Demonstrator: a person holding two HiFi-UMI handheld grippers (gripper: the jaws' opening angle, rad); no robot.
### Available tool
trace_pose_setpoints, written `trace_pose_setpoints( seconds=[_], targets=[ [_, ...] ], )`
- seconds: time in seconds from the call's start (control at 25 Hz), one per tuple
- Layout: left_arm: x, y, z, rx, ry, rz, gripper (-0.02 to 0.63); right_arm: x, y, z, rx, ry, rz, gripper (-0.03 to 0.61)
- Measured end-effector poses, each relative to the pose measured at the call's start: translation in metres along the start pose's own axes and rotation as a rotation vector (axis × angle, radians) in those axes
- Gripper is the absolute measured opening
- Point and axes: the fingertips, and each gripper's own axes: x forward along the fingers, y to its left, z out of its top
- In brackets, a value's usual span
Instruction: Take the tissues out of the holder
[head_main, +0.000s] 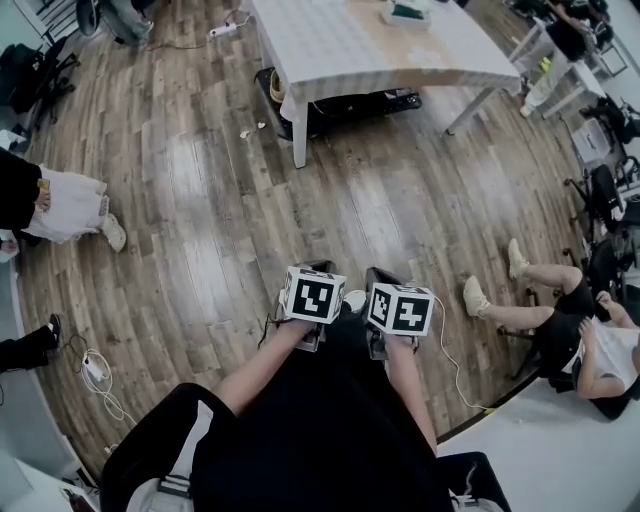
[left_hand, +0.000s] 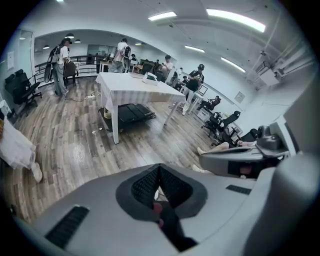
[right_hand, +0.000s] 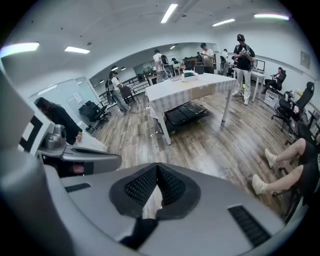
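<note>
The tissue holder (head_main: 405, 12) is a small box with a teal top, far ahead on the white table (head_main: 340, 50). It also shows small in the left gripper view as the holder (left_hand: 149, 77) and in the right gripper view as the holder (right_hand: 189, 76). Both grippers are held close to my body, well short of the table, side by side over the wood floor. My left gripper (head_main: 318, 270) is shut with nothing in it, its pads meeting at the tip (left_hand: 159, 168). My right gripper (head_main: 381, 277) is shut too and holds nothing (right_hand: 157, 166).
A black flat case (head_main: 350, 108) lies under the table. One person sits on the floor at the right (head_main: 560, 320); another's feet show at the left (head_main: 70, 210). A cable with a plug (head_main: 95, 370) lies at the lower left. Office chairs (head_main: 605, 190) stand along the right.
</note>
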Motion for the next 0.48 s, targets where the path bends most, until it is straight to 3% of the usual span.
trace_pose_setpoints(
  seconds=[0.28,0.48],
  targets=[
    [0.013,0.005,0.004,-0.014,0.014,0.009,0.0,0.004,-0.008,0.009,0.05,-0.083,0.052,0.012],
    [0.031,0.001,0.029,-0.042,0.02,0.024,0.0,0.007,-0.025,0.049,0.093,-0.162,0.152,0.012]
  ],
)
